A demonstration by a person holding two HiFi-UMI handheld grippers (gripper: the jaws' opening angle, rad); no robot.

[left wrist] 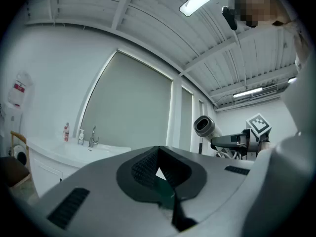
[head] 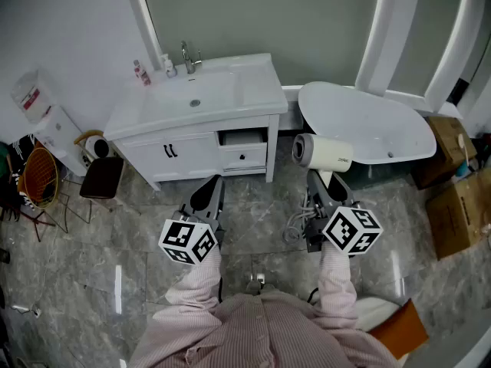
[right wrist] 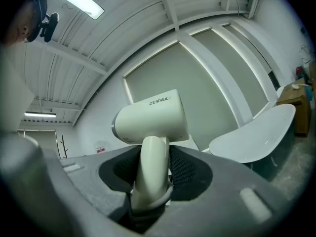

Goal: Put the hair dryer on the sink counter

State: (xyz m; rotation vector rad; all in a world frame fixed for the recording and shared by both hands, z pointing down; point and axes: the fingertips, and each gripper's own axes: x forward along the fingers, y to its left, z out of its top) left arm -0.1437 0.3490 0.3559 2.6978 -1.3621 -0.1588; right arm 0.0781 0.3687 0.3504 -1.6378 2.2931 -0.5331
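Note:
A cream hair dryer (head: 323,153) (right wrist: 150,118) is held by its handle in my right gripper (head: 323,184) (right wrist: 152,174), whose jaws are shut on it; the barrel lies crosswise with its round end facing left. Its cord (head: 299,222) hangs in loops below the gripper. The dryer also shows at the right of the left gripper view (left wrist: 205,127). My left gripper (head: 207,194) (left wrist: 159,174) is shut with nothing in it, held over the floor in front of the cabinet. The white sink counter (head: 253,83) (left wrist: 69,152) with its faucet (head: 189,57) stands ahead and to the left.
A white bathtub (head: 368,129) (right wrist: 252,137) stands right of the vanity. Bottles (head: 141,73) sit at the counter's back left. A dark stool (head: 101,177), a wicker basket (head: 40,179) and a water dispenser (head: 46,117) are at left. Cardboard boxes (head: 456,213) lie at right.

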